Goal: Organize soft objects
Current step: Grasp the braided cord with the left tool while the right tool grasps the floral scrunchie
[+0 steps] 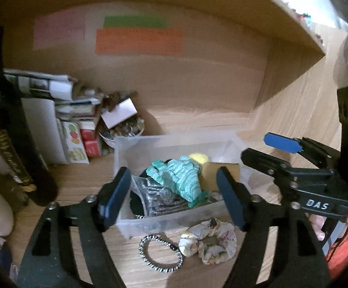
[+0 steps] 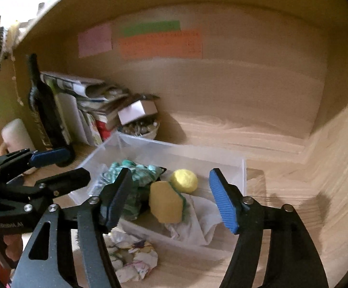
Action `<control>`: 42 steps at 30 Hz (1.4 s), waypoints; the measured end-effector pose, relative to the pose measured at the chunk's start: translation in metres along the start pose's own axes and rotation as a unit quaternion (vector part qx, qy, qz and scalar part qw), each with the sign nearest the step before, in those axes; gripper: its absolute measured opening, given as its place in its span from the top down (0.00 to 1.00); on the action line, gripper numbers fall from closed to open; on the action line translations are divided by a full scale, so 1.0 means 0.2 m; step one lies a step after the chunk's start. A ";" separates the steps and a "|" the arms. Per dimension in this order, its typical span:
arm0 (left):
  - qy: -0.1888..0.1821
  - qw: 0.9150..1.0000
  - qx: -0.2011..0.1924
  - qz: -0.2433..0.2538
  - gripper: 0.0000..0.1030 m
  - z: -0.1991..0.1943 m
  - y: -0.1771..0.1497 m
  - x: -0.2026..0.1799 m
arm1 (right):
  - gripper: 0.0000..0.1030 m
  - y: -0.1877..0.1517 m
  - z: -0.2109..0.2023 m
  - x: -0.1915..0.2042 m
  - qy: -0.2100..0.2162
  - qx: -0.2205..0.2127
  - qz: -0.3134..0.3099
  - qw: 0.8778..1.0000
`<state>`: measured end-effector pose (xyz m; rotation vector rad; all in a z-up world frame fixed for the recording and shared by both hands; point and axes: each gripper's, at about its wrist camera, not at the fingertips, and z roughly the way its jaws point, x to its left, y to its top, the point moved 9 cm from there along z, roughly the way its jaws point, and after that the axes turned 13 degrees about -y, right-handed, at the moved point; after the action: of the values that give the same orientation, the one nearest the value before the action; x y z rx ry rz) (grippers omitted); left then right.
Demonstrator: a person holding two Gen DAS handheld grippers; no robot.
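A wooden shelf (image 1: pixel 198 120) holds everything here. On it stands a clear plastic box (image 1: pixel 174 141), and inside the box lie a teal knitted cloth (image 1: pixel 183 175), a yellow sponge (image 2: pixel 165 201), a yellow ball (image 2: pixel 184 180), a white cloth (image 2: pixel 198 218) and a grey patterned piece (image 1: pixel 159 196), maybe a fabric band, the view is too blurred to be sure. Behind the box, at the left, are stacked papers (image 1: pixel 39 84), a dark bottle (image 2: pixel 45 110) and a small bowl (image 1: pixel 123 132) full of small things. The left gripper (image 1: pixel 174 196) hangs over the near edge of the box with jaws apart and nothing between them. The right gripper (image 2: pixel 171 199) also has its jaws apart, above the sponge. In front of the box, on the shelf, lie a floral scrunchie (image 1: pixel 210 240) and, just beside it, a black-and-white hair tie (image 1: pixel 159 252).
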<state>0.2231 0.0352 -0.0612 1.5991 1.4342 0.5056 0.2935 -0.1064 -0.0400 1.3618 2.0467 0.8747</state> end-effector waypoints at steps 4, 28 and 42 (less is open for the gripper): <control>0.008 1.000 -0.007 0.010 0.24 -0.10 -0.02 0.00 | 0.31 -0.01 -0.11 0.02 0.007 -0.018 -0.002 1.000; 0.016 0.987 0.162 -0.004 0.59 0.15 -0.58 0.25 | 0.30 -0.56 0.12 0.30 0.052 0.141 -0.058 0.987; 0.000 0.983 0.182 -0.036 0.94 0.20 -0.63 0.28 | 0.52 -0.64 0.18 0.33 0.064 0.170 -0.092 0.979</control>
<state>0.1975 0.0644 -0.2004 1.8199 1.6475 0.2081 0.2203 -0.0735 -0.1650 1.2832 2.4632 0.5613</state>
